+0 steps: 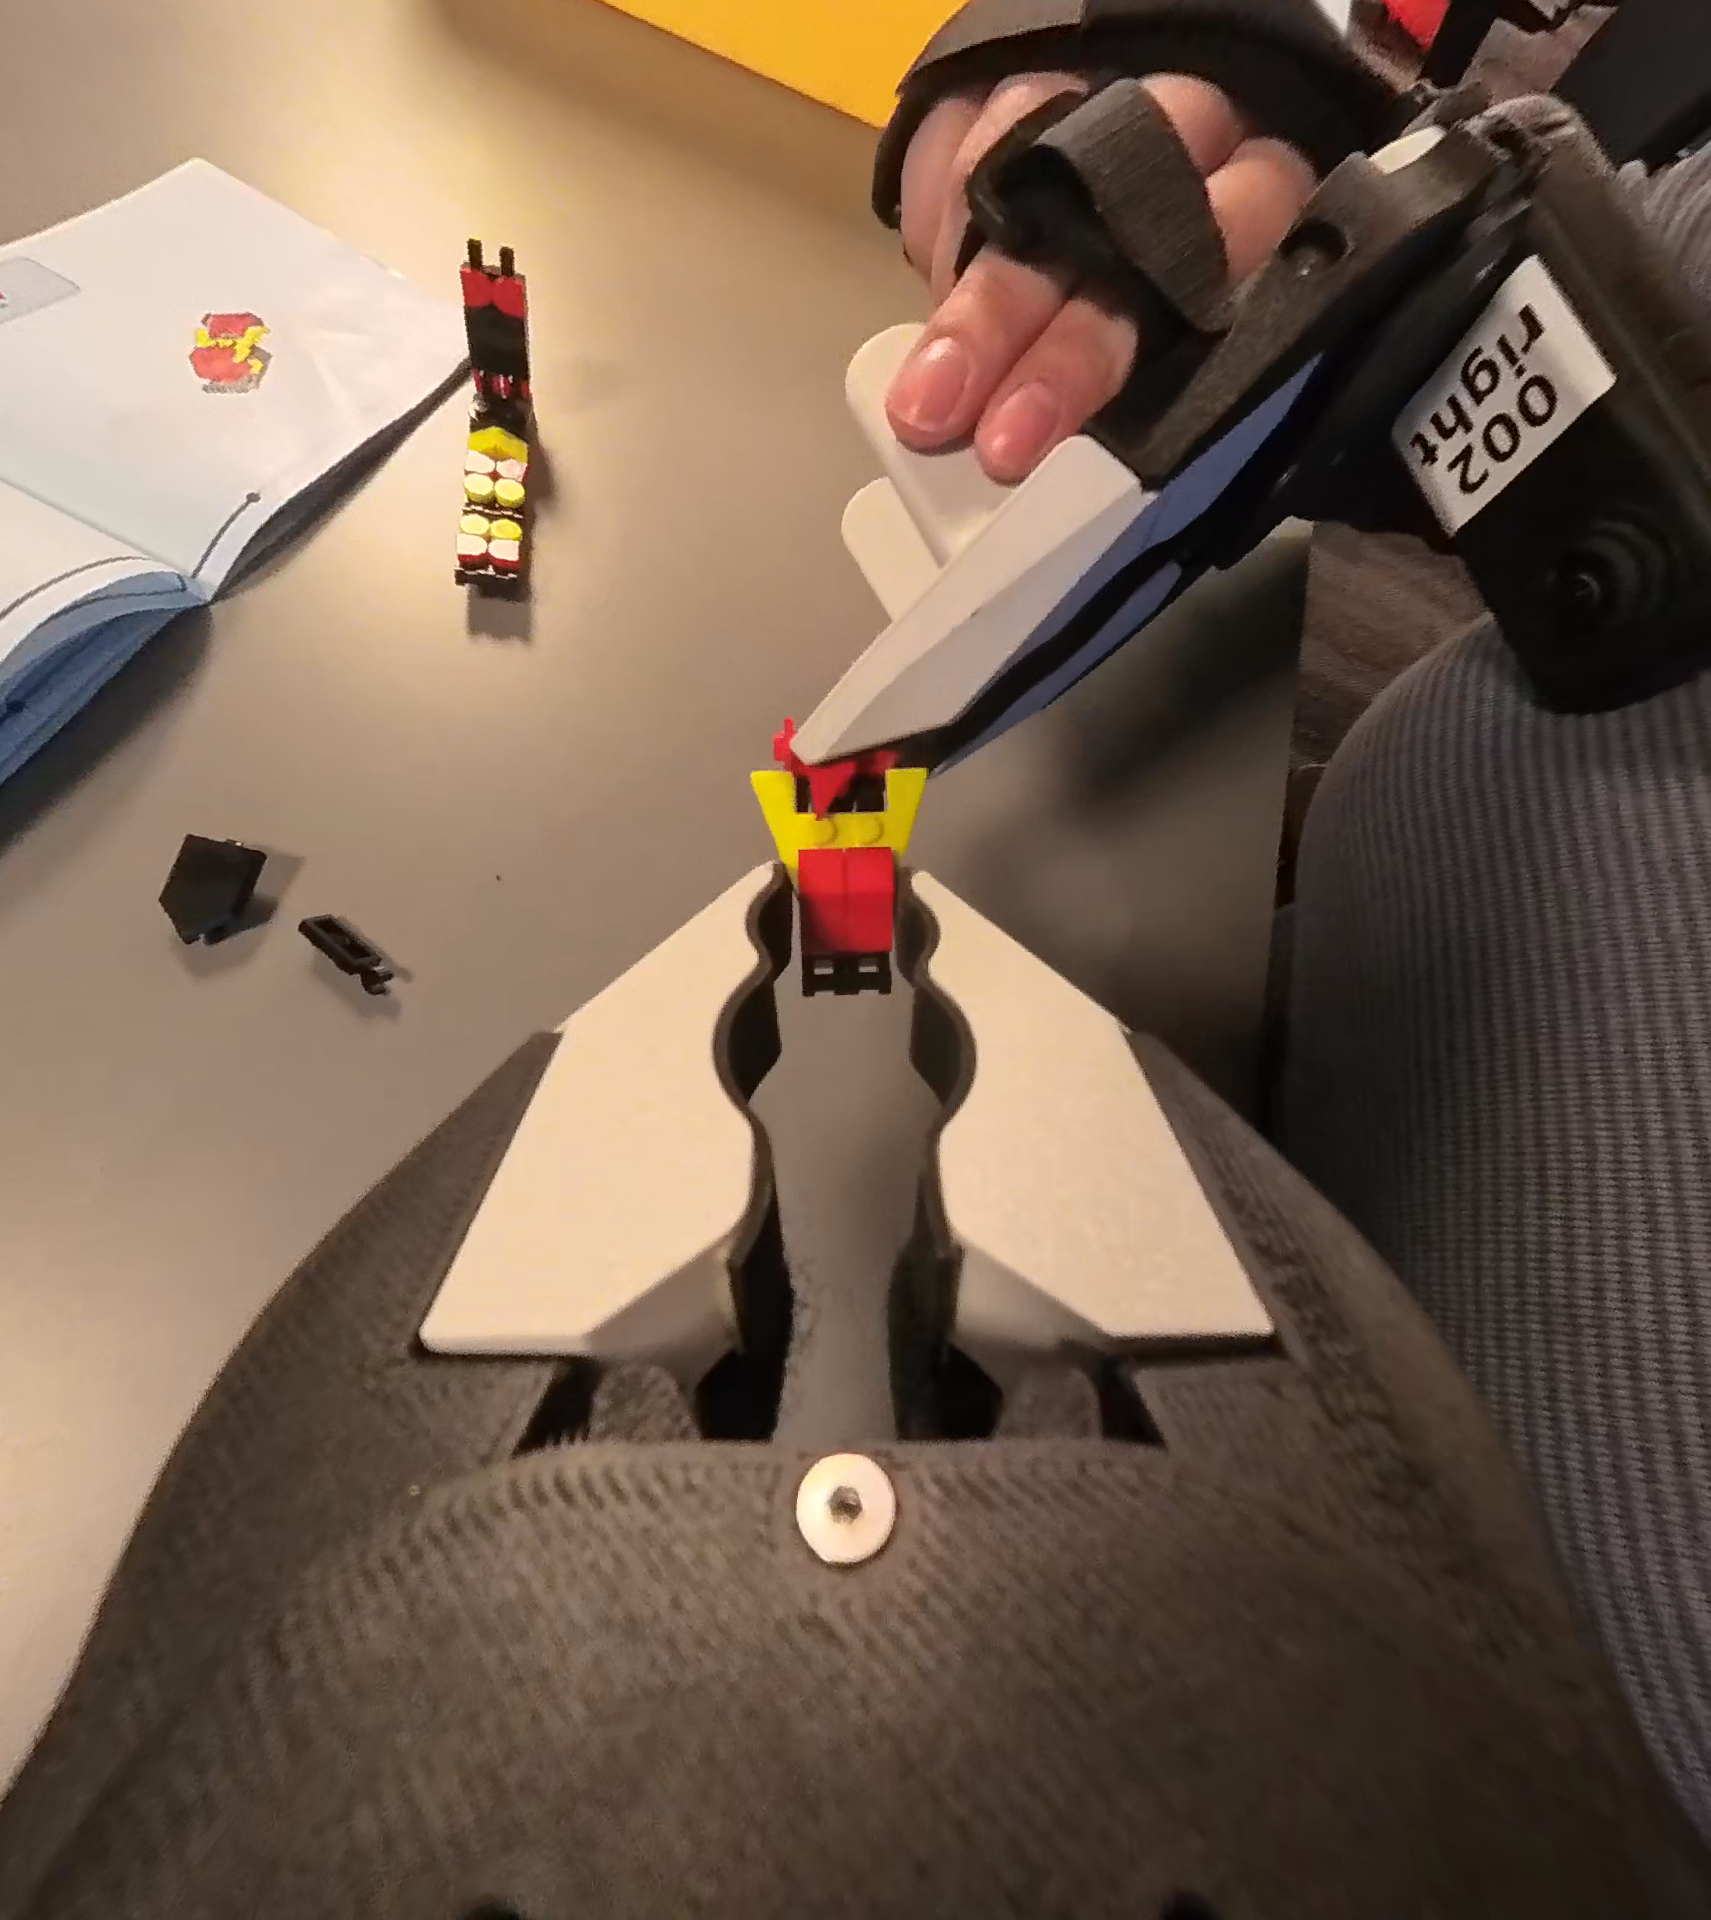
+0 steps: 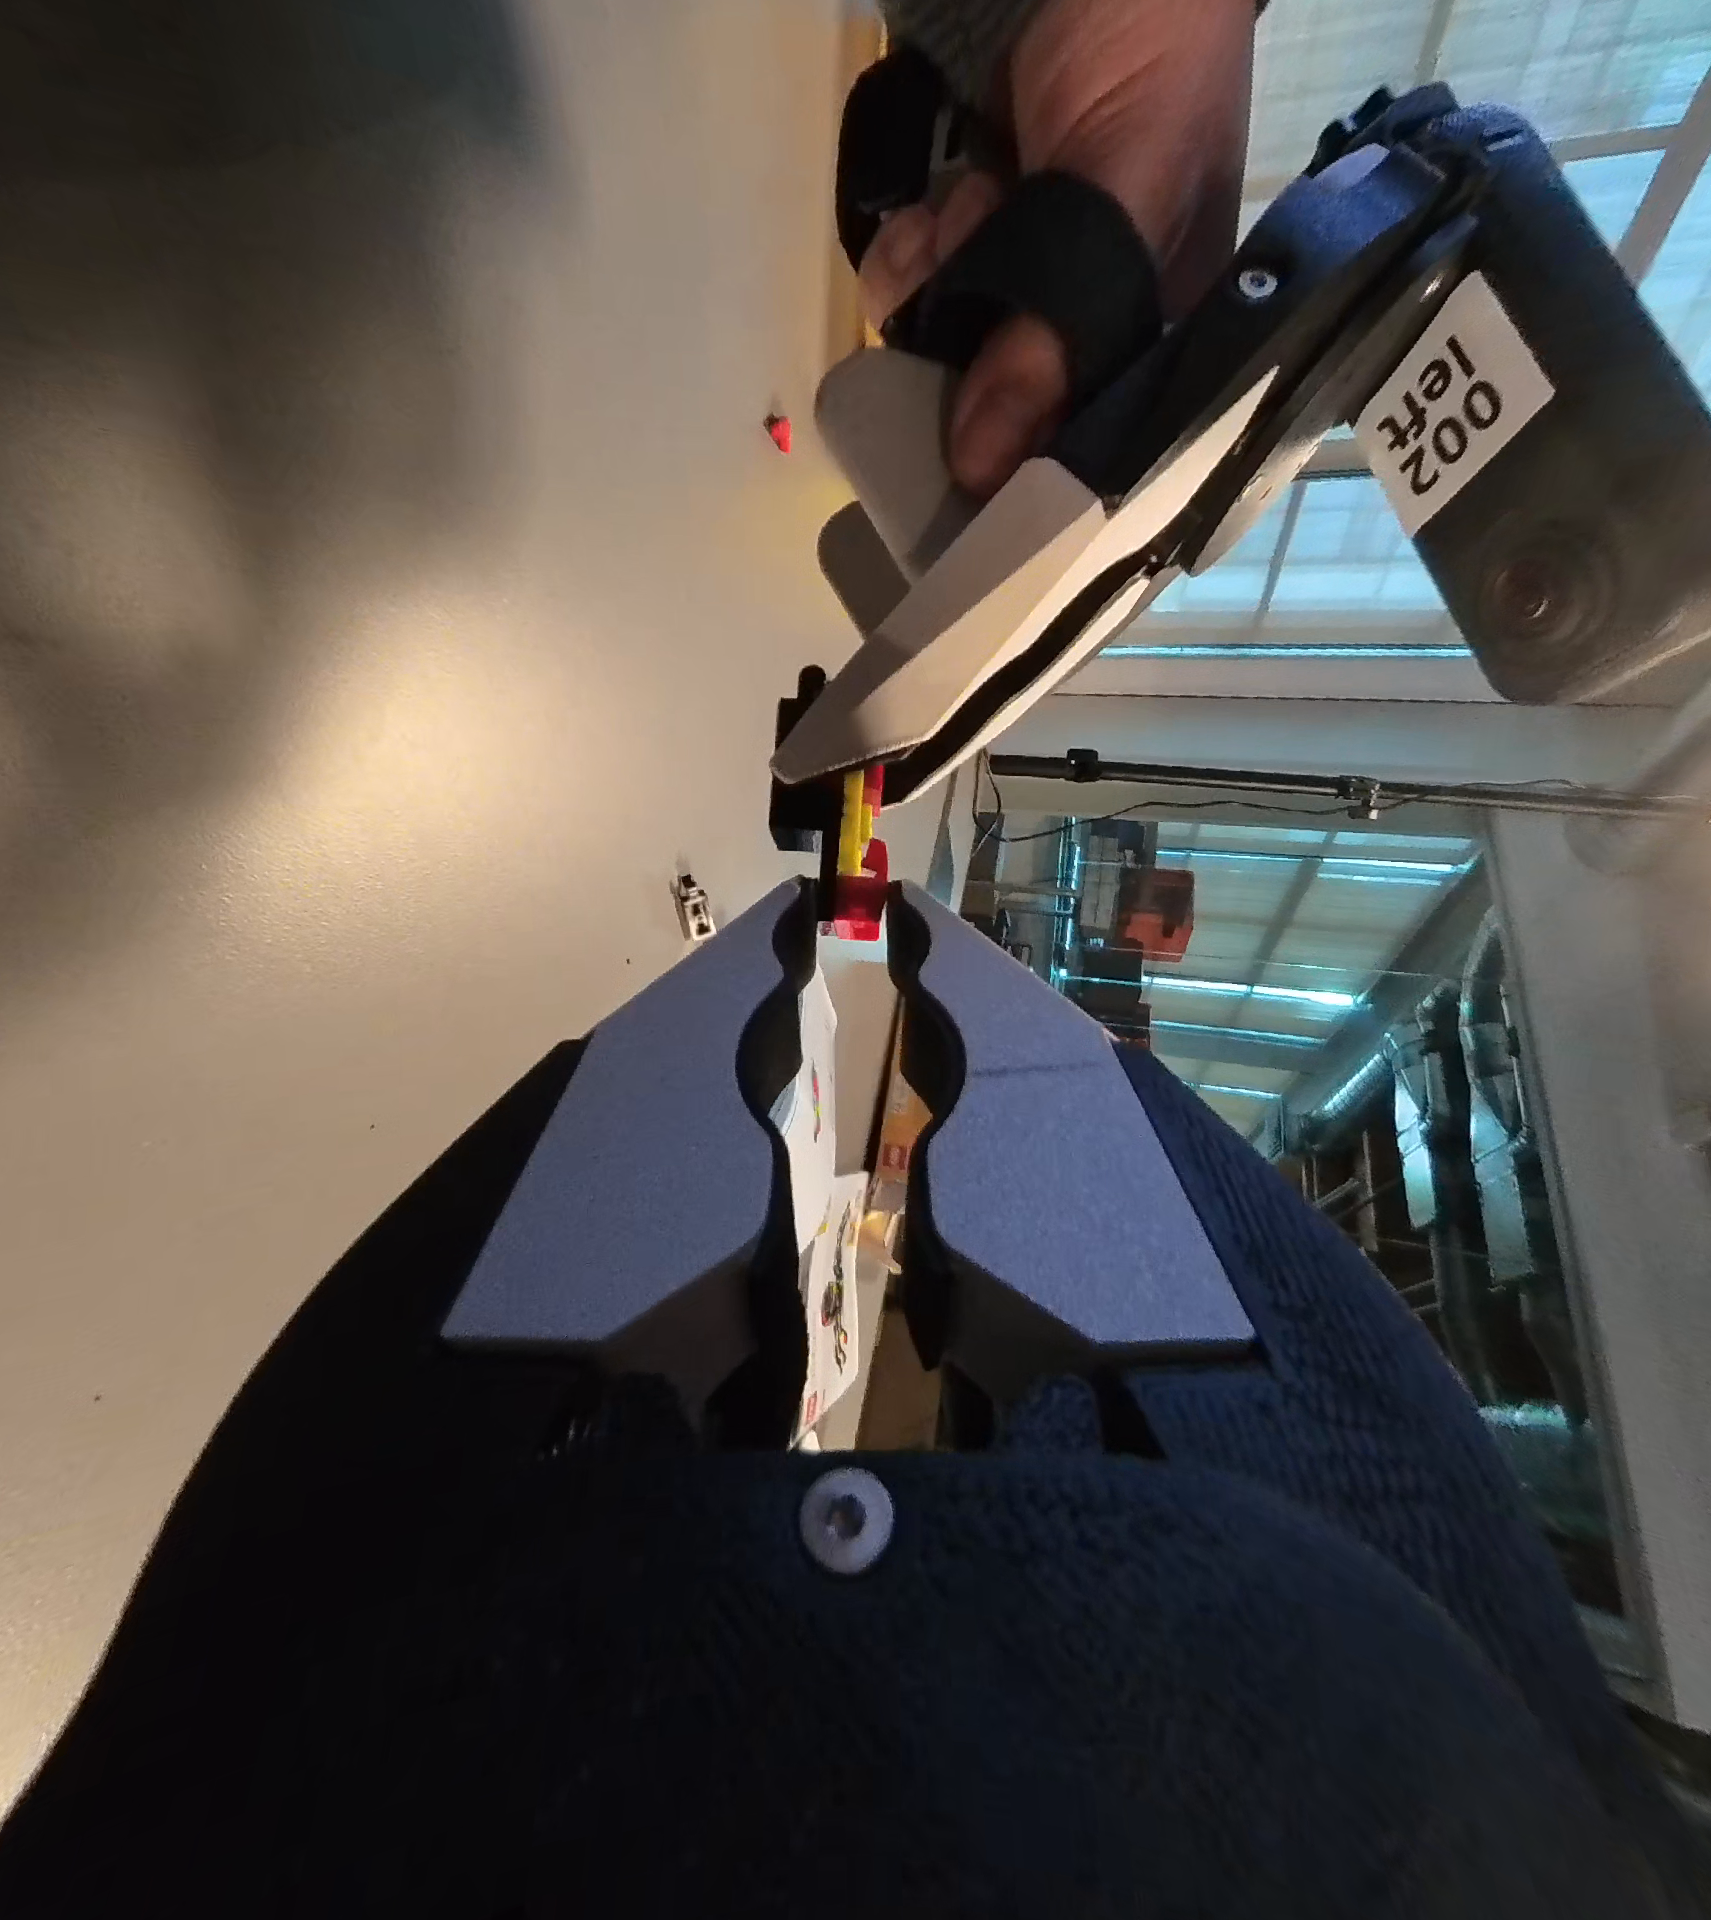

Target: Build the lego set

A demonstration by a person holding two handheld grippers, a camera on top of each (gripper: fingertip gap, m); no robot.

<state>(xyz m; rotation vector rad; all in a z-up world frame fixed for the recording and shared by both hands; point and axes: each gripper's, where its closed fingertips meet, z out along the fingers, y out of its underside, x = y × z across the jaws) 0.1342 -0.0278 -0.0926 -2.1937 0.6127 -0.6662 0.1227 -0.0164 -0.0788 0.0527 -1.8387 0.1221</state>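
My left gripper (image 1: 846, 899), with white fingers, is shut on a small lego assembly (image 1: 843, 883) of red, yellow and black bricks and holds it above the table. My right gripper (image 1: 828, 756), with blue fingers, comes in from the upper right and meets the top of the assembly. In the right wrist view my right gripper (image 2: 853, 902) is shut on a small red piece (image 2: 859, 894) pressed against the assembly's yellow part (image 2: 853, 810). The left gripper (image 2: 830, 769) grips that assembly from above there.
An open instruction booklet (image 1: 103, 436) lies at the left. A long red, black and yellow sub-assembly (image 1: 496, 436) lies on the grey table (image 1: 622, 675). Two loose black pieces (image 1: 212, 888) (image 1: 347, 948) lie front left. A person's grey trouser leg (image 1: 1557, 1039) fills the right. A loose red piece (image 2: 780, 431) lies on the table. Both grippers' tips are close together, under 4 cm apart.
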